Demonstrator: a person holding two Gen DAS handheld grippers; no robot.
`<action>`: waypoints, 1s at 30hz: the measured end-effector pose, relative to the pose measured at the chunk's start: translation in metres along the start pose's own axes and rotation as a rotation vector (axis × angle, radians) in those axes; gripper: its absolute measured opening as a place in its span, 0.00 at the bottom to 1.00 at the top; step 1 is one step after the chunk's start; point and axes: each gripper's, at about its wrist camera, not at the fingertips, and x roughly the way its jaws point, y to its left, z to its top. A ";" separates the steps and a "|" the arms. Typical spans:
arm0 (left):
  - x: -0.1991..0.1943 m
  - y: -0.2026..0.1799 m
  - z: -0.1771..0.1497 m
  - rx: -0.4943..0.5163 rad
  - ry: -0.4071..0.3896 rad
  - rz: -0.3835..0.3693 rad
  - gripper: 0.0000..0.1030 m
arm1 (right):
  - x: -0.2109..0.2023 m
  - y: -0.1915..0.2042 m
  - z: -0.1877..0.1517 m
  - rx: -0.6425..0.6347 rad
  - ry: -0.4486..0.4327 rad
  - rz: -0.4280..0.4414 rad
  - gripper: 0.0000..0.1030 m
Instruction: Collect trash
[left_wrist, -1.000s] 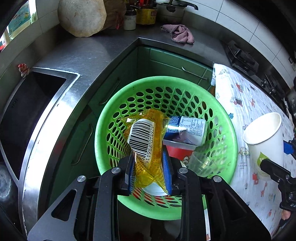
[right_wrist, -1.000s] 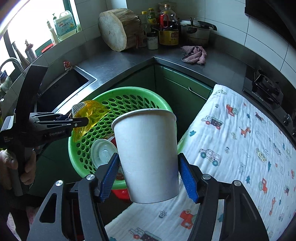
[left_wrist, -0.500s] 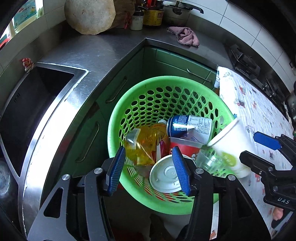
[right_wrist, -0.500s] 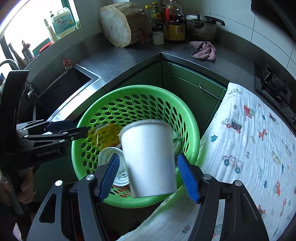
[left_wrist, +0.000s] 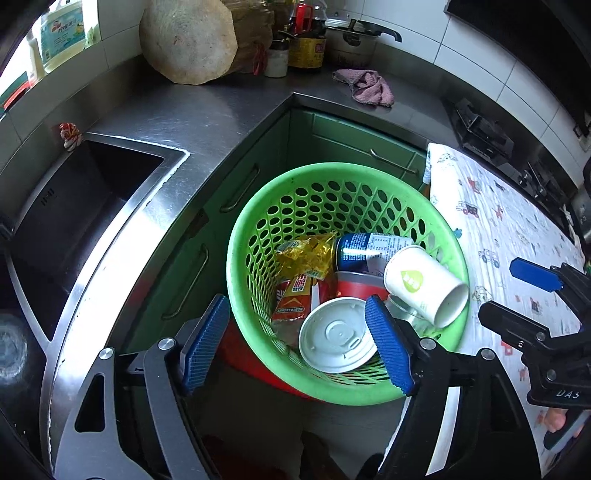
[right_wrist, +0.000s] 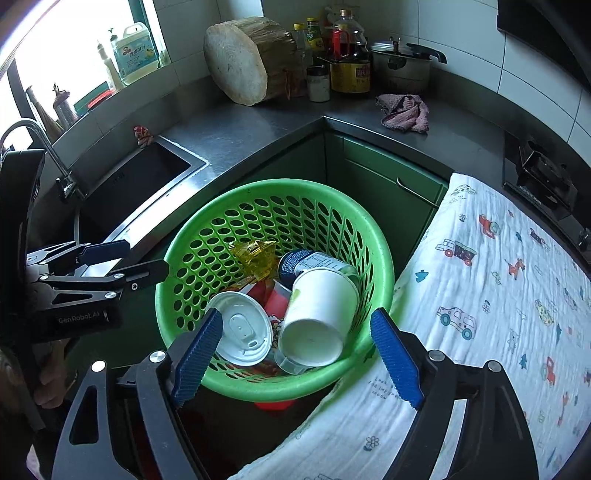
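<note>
A green perforated basket (left_wrist: 258, 221) (right_wrist: 207, 236) holds the trash: a yellow crinkled wrapper (left_wrist: 306, 254) (right_wrist: 256, 254), a blue can (left_wrist: 369, 247) (right_wrist: 310, 260), a white paper cup (left_wrist: 424, 284) (right_wrist: 317, 317) lying on its side, a white lid (left_wrist: 336, 336) (right_wrist: 242, 328) and a red packet (left_wrist: 295, 299). My left gripper (left_wrist: 295, 343) (right_wrist: 110, 258) is open and empty above the basket's near rim. My right gripper (right_wrist: 295, 354) (left_wrist: 517, 291) is open and empty above the basket's right rim.
A steel counter (left_wrist: 207, 110) with a sink (left_wrist: 66, 206) lies to the left. A round wooden block (right_wrist: 240, 62), bottles, a pot (right_wrist: 402, 66) and a pink rag (right_wrist: 404, 112) are at the back. A table with a patterned white cloth (right_wrist: 498, 295) is on the right.
My left gripper opened and let the yellow wrapper fall into the basket. My right gripper opened and let the paper cup fall in on its side. Both grippers have drawn back.
</note>
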 end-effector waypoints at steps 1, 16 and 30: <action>-0.003 -0.002 -0.001 -0.001 -0.006 0.001 0.77 | -0.004 -0.001 -0.003 0.000 -0.004 -0.004 0.77; -0.059 -0.054 -0.037 0.050 -0.085 0.008 0.90 | -0.080 -0.030 -0.071 0.032 -0.050 -0.086 0.83; -0.105 -0.124 -0.095 0.131 -0.137 0.004 0.94 | -0.143 -0.067 -0.151 0.071 -0.078 -0.162 0.85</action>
